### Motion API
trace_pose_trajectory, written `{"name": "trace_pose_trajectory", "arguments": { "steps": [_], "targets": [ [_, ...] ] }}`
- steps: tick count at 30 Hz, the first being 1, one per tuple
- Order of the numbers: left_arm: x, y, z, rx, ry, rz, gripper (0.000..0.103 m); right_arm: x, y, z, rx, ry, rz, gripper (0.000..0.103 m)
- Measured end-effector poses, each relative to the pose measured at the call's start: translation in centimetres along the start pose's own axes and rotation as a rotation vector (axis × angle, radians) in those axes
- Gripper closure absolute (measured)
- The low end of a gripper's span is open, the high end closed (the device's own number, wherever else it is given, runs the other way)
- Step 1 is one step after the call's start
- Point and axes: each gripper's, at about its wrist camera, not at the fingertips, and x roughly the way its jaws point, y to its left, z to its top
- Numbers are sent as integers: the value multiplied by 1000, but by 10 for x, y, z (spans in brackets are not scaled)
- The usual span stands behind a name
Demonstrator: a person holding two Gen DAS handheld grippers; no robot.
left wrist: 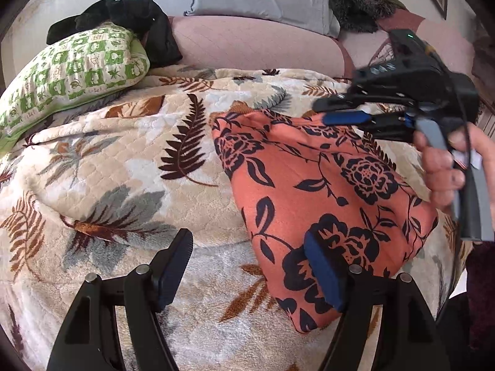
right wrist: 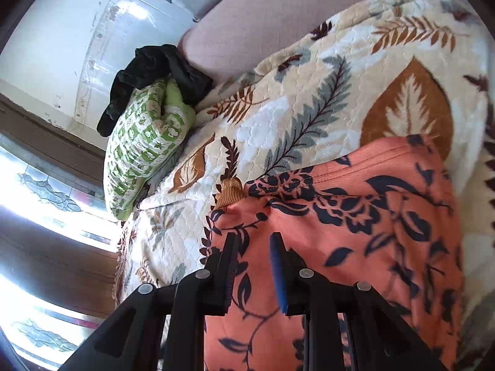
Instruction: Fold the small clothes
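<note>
The garment point(left wrist: 324, 185) is lying folded on the bed, on a leaf-print blanket point(left wrist: 123, 160). It is showing an orange fabric printed with dark navy flowers, leaves and stems, folded into a long, roughly rectangular bundle with smooth faces and a stitched hem along one edge. A bit of tan ribbed fabric point(right wrist: 229, 191) is peeking out at its far corner.

The left gripper point(left wrist: 247, 266) is hovering at the near end of the garment, its jaws spread wide, one finger over the cloth and the other over the blanket. The right gripper point(right wrist: 253, 266) is hanging over the far part of the garment, jaws parted with nothing between them.

A green-checked pillow point(left wrist: 68, 71) is sitting near the headboard with black clothing point(left wrist: 123, 15) draped over it.
</note>
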Motion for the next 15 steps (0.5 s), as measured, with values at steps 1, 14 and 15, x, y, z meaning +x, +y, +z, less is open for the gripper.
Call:
{"name": "trace_pose_trajectory", "arguments": {
  "steps": [1, 14, 15],
  "targets": [
    [-3, 1, 1, -3, -4, 7, 28, -14, 1, -6, -17, -10, -15, 79],
    [21, -22, -19, 141, 27, 194, 28, -51, -43, -118, -134, 37, -248, 83],
    [21, -22, -19, 140, 20, 200, 28, -52, -41, -117, -151, 28, -256, 83]
  ]
}}
